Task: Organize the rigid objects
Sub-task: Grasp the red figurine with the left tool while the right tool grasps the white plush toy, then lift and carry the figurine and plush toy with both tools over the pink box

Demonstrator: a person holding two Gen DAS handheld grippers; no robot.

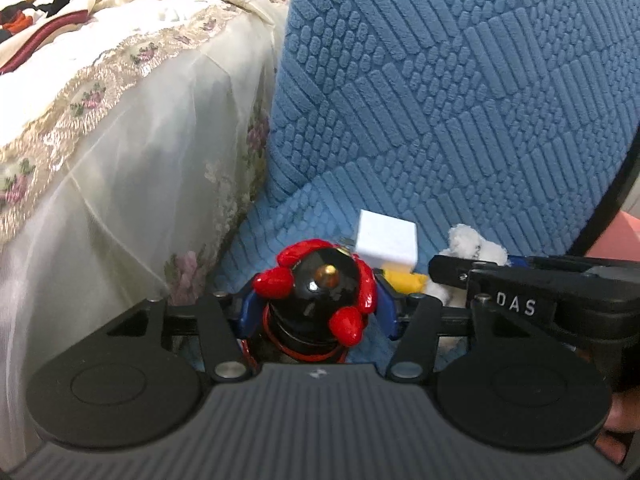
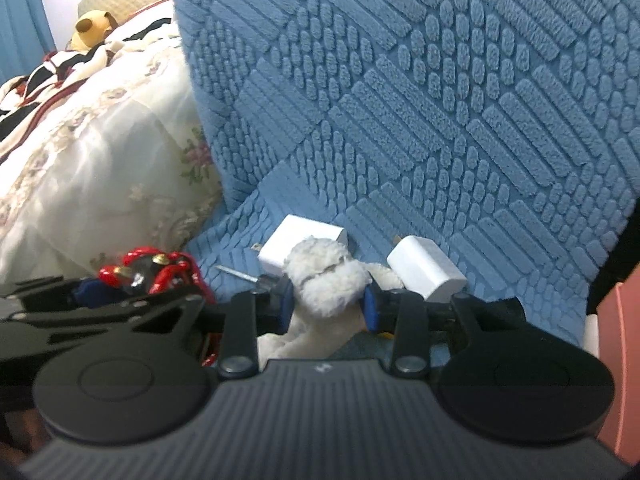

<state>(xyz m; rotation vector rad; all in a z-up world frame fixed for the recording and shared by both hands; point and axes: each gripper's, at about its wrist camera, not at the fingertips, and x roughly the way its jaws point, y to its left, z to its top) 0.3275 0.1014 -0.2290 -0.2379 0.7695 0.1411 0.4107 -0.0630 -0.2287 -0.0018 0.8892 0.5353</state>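
In the left wrist view my left gripper [image 1: 318, 314] has its blue pads against both sides of a glossy black ornament [image 1: 320, 296] with red strawberries and a gold stud. In the right wrist view my right gripper [image 2: 328, 306] is shut on a white fluffy toy [image 2: 326, 280], squeezed between the blue pads. Both lie on a blue textured cushion seat [image 2: 400, 216]. Two white charger plugs [image 2: 302, 242] [image 2: 428, 270] rest just behind the toy. The ornament [image 2: 148, 270] also shows at the left of the right wrist view.
A blue padded backrest [image 1: 440, 80] rises close behind the objects. A bed with a cream lace cover [image 1: 120, 120] stands at the left, a yellow plush [image 2: 92, 28] far back on it. A thin metal pin [image 2: 236, 273] and a yellow item [image 1: 404, 281] lie on the seat.
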